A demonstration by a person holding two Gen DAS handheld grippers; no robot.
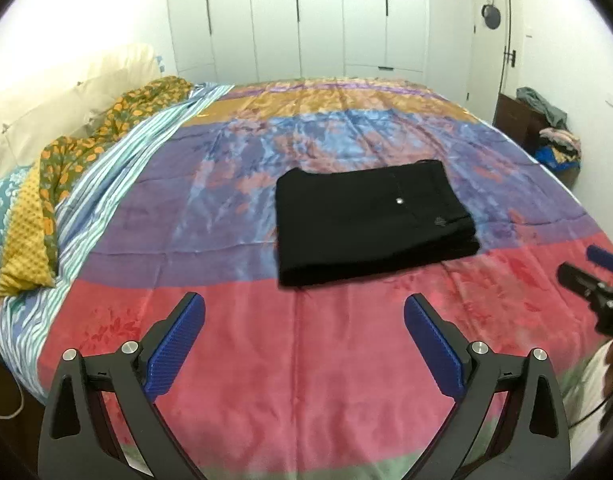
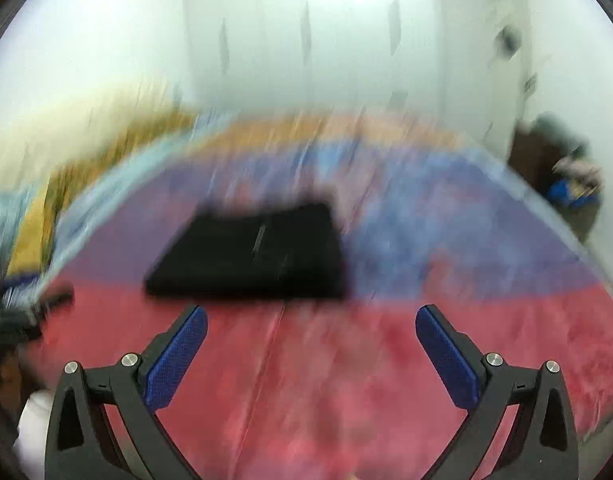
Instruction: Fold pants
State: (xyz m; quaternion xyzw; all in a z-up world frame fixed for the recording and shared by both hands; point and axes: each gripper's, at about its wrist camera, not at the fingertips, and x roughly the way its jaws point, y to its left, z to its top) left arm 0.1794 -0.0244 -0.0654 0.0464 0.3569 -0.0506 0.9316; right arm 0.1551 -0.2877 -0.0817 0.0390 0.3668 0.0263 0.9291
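Two wide-spread, empty grippers, left gripper and right gripper, near folded black pants.

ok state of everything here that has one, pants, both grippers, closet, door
pants: folded into a compact rectangle, lying flat on the bedspread, held by nothing
left gripper: open, empty, short of the pants
right gripper: open, empty, its view motion-blurred
wardrobe doors: shut
room door: shut
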